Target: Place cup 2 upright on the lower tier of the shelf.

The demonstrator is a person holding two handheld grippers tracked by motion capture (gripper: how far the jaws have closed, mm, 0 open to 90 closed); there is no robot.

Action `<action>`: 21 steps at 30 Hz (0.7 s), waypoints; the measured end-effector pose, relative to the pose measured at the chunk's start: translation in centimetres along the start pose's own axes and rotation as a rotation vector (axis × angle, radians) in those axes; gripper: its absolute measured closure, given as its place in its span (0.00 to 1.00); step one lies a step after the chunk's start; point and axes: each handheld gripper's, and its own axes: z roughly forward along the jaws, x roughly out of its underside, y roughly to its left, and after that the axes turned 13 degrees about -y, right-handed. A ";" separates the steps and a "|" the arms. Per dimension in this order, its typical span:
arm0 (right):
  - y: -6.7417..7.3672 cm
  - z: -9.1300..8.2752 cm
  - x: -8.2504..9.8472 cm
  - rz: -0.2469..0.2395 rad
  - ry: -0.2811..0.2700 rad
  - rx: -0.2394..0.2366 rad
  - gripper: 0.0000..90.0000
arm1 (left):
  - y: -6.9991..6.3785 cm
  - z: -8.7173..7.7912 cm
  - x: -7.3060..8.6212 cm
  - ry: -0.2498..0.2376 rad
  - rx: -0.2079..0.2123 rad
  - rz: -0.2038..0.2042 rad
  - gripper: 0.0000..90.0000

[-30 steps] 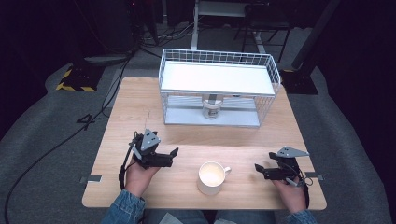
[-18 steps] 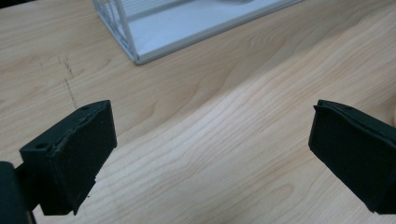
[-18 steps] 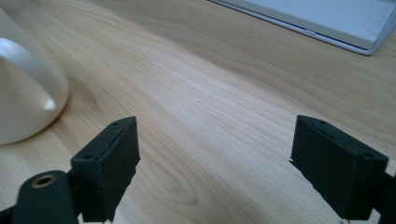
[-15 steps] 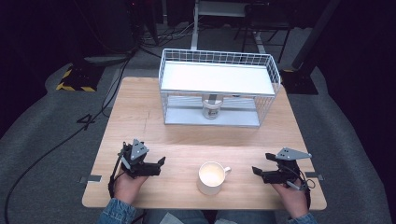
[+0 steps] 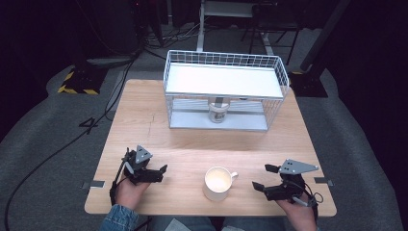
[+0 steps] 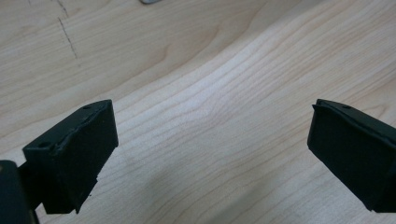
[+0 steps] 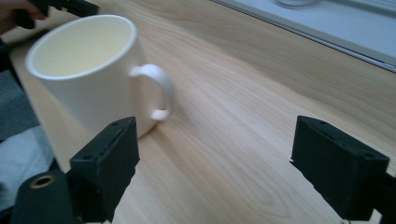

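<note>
Tipping is the main risk: the cream ceramic mug (image 5: 217, 183) stands upright near the front edge of the pale wooden table (image 5: 192, 142), its looped handle (image 7: 156, 91) toward the right gripper (image 5: 264, 177). These tongs are apart and empty; a careless jaw could shove the mug off the edge. The left gripper (image 5: 162, 173), also apart and empty, hovers beside it. Nothing blocks the approach. The white wire rack (image 5: 223, 82), sheltering a small white jar (image 5: 217, 113), stands well apart.

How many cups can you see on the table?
2. One white mug stands near the front edge of the table, between the two grippers. A smaller cup sits on the bottom shelf of the wire rack; the shelf might hide more.
</note>
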 end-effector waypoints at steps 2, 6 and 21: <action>0.7 0.0 -0.2 0.002 -0.006 -0.030 0.17 | 0.0 0.2 0.1 0.012 0.004 -0.004 0.03; 2.0 0.3 -0.7 -0.012 -0.016 -0.081 0.16 | 0.1 0.4 0.3 0.033 0.004 -0.009 0.03; 5.1 5.2 -2.9 -0.110 0.061 -0.217 0.00 | 0.2 0.3 1.5 0.077 0.008 -0.015 0.03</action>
